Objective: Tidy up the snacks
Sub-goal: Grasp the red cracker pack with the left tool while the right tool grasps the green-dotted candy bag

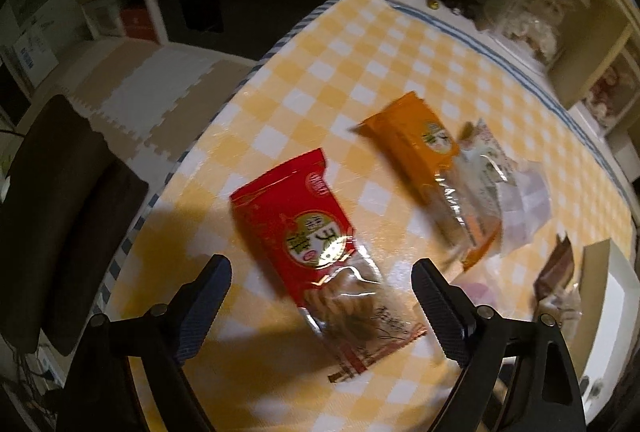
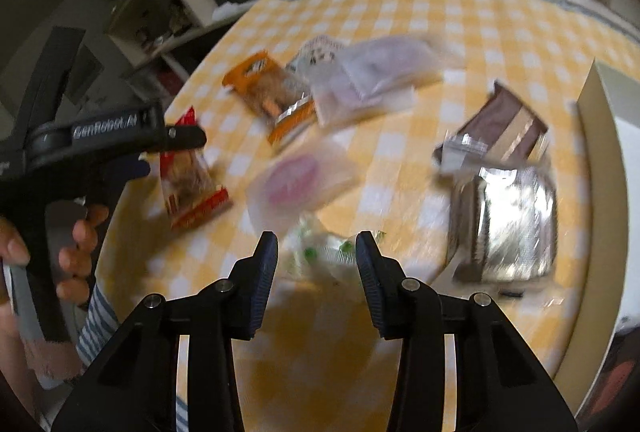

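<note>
The red pack [image 1: 320,252] lies flat on the checked table [image 1: 340,72] near its left edge, its clear end toward the left gripper [image 1: 320,286]. That gripper hangs just above it with jaws wide apart, one finger on each side of the pack's lower half, gripping nothing. Farther in, the orange pack [image 1: 424,160] lies at the same slant, its right side touching a pale printed pack [image 1: 486,152] and a clear bag [image 1: 524,200].

In the right wrist view the red pack [image 2: 188,176] sits partly under the left gripper [image 2: 176,142], which a hand [image 2: 76,252] holds from the left. The right gripper [image 2: 316,256] has its jaws apart too, a blurred clear wrapper with green marks [image 2: 320,256] showing between the fingers; whether they touch it I cannot tell. Beyond lies a clear bag with a pink disc [image 2: 296,180]. Toward the right edge a silver pack [image 2: 508,224] touches a brown pack [image 2: 504,128], beside a cream box [image 2: 600,152].
</note>
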`<move>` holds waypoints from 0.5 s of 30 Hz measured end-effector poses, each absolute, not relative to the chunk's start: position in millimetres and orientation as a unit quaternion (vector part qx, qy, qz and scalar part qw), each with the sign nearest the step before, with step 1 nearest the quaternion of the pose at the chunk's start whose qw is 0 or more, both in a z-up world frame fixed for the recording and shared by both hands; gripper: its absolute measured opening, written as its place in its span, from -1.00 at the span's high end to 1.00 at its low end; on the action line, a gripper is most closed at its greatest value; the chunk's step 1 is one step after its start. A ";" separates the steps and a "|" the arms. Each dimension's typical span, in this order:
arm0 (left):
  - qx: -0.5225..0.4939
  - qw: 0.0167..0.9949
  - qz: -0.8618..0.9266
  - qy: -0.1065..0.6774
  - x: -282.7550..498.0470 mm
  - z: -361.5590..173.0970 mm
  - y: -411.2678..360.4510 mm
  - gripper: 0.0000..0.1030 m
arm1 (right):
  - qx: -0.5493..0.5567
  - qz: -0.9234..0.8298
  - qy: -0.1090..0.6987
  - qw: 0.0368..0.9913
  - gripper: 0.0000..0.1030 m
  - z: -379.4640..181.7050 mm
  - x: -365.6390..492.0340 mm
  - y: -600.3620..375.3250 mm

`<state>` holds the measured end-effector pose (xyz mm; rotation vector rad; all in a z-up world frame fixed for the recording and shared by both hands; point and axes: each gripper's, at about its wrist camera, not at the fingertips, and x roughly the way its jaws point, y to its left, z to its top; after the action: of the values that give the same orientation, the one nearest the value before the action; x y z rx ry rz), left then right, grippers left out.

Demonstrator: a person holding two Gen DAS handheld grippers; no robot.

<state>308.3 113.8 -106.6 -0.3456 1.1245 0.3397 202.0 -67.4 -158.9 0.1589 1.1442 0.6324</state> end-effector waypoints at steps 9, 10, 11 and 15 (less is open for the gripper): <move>-0.203 0.798 0.166 0.543 312.0 -123.3 123.3 -0.65 | 0.012 0.312 0.549 0.775 0.18 -159.1 169.3 -58.2; -0.206 0.797 0.167 0.543 313.2 -124.0 124.4 -0.64 | 0.003 0.310 0.542 0.781 0.18 -156.2 167.5 -58.8; -0.207 0.796 0.169 0.542 313.0 -124.2 124.7 -0.64 | -0.006 0.308 0.534 0.787 0.17 -153.1 166.7 -59.5; -0.211 0.796 0.173 0.540 312.9 -124.5 124.6 -0.61 | -0.022 0.309 0.493 0.813 -0.01 -139.9 178.4 -61.9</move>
<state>312.9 124.6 -124.5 -0.4524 1.1609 0.3717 178.4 -61.9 -139.9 -0.0479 1.0514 0.6586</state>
